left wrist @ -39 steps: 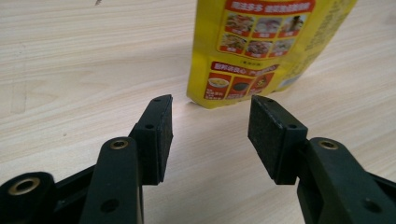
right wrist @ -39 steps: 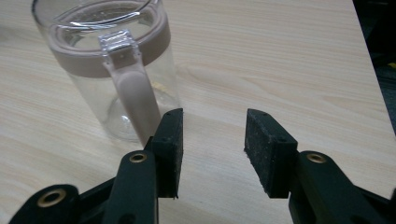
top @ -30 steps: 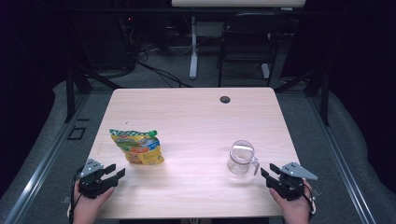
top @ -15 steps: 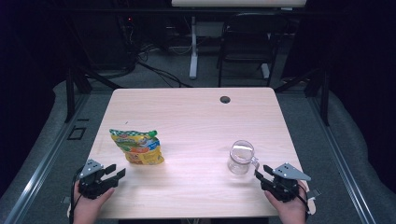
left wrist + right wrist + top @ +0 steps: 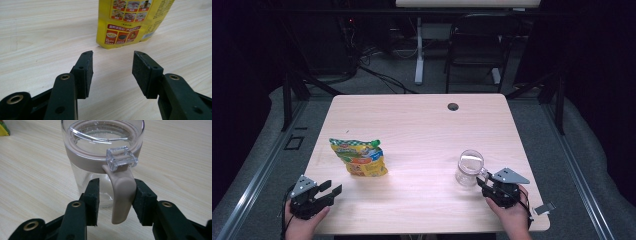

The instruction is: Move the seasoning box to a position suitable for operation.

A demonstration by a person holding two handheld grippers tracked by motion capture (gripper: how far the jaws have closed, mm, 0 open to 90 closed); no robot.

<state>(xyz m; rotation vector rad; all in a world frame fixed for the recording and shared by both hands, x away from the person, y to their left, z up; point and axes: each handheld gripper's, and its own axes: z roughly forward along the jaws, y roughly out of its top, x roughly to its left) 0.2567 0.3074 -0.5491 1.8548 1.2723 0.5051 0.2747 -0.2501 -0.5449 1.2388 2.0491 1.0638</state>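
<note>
Since a second ago, our right gripper has slid in on the jar, fingers just closing around its upright handle, one pad touching. Jar stands right-front on the counter; left gripper idles, fingers wide, facing the snack bag.

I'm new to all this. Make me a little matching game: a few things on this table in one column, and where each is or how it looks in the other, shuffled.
Things:
1. snack bag
2. clear jug
3. left tool
4. right tool

Descriptions:
A. jaws on either side of a beige handle
B. yellow, lying toward the table's left
C. jaws apart, nothing between them
D. see-through, with a beige band under its lid

Pairs: 1-B, 2-D, 3-C, 4-A
</note>
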